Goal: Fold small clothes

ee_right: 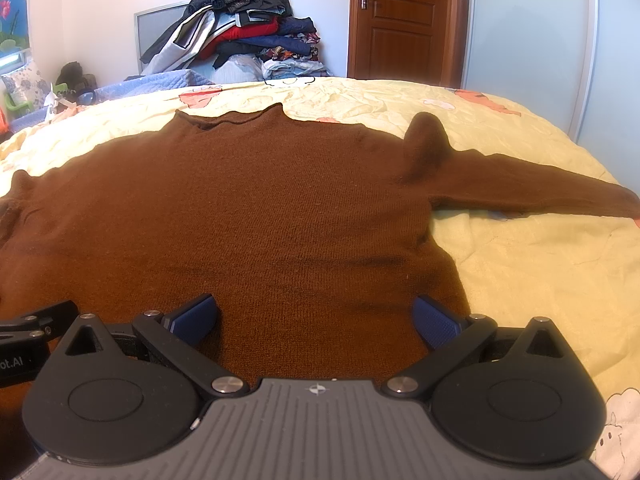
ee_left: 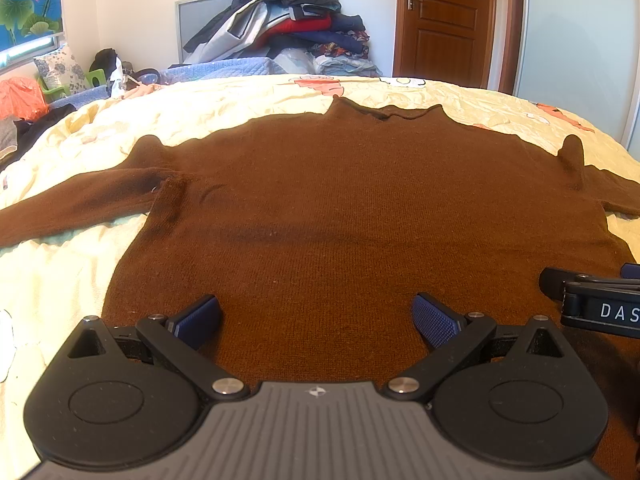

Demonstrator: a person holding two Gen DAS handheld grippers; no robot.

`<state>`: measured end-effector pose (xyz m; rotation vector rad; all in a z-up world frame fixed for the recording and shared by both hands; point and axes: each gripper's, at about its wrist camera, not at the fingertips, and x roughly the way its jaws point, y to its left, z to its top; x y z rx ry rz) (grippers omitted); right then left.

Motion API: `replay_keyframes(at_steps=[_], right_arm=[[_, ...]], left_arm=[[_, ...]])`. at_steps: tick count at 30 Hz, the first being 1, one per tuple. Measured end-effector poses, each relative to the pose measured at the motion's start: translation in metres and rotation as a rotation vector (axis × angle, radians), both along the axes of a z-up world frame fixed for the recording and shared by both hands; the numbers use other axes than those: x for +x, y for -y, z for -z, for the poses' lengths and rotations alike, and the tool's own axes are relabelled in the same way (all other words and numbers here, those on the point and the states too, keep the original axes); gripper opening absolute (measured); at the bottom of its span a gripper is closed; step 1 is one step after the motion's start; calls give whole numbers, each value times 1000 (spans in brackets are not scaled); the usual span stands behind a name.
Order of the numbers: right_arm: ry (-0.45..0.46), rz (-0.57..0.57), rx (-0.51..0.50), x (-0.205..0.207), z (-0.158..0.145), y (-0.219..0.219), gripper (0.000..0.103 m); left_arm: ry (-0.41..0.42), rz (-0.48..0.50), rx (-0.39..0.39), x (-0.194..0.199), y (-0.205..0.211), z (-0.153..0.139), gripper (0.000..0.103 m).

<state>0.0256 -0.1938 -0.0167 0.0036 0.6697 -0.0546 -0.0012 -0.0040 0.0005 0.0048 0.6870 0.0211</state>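
Sweater, brown knit, lies flat on the bed with sleeves spread, collar at the far end. In the left wrist view, the left gripper hovers over the hem, fingers spread wide and empty; "DAS" reads on the other tool at the right edge. In the right wrist view, the right gripper hangs likewise agape, holding nothing. To fold well, I'd pinch both hem corners evenly and carry them towards the collar without dragging.
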Motion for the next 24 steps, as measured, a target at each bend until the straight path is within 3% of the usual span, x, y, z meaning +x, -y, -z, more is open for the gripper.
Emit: replay_keyframes(at_steps=[24], right_arm=[[0,0,-2,-1,0,0,103]], left_arm=[[0,0,0,2,1,1,103]])
